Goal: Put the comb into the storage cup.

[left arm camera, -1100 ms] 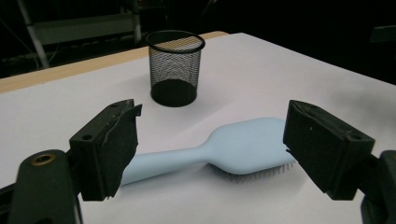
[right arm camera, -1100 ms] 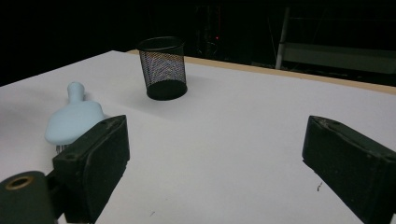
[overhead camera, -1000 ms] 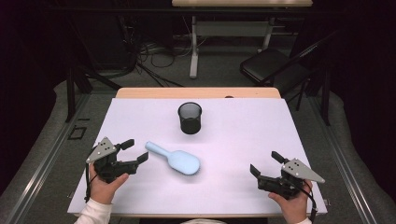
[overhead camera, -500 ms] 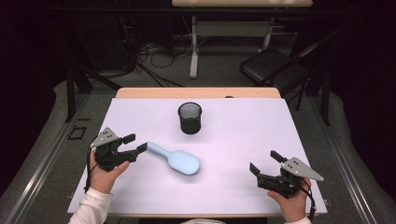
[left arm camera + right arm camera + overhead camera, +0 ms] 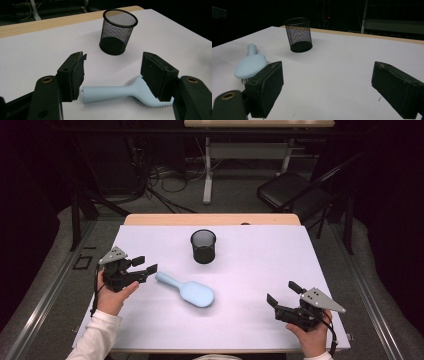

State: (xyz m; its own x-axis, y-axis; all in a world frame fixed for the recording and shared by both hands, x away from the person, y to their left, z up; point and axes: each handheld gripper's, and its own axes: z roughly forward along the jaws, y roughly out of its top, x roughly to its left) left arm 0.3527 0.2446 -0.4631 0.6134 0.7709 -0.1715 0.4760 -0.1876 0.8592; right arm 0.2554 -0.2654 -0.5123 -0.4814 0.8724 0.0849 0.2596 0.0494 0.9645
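Note:
A light blue hairbrush (image 5: 189,291) lies bristles down on the white table top (image 5: 260,255), its handle pointing left. My left gripper (image 5: 146,264) hovers just left of the handle's end, open; its jaws have just been closing a little. In the left gripper view the handle (image 5: 105,93) lies on the table below and between the two jaws, and neither pad touches it. A black mesh cup (image 5: 203,246) stands upright beyond the brush. Near the table's front right, my right gripper (image 5: 281,292) is held open with nothing in it.
The white top ends in a wooden strip (image 5: 210,219) at the far edge. Behind the table are a dark chair (image 5: 292,190), a desk leg (image 5: 207,170) and cables on the floor. In the right gripper view the cup (image 5: 298,33) stands beyond the brush (image 5: 250,65).
My left gripper has moved away from the person and slightly right, up to the brush handle's end, and its jaws have narrowed a little. The right gripper, brush and cup have stayed put.

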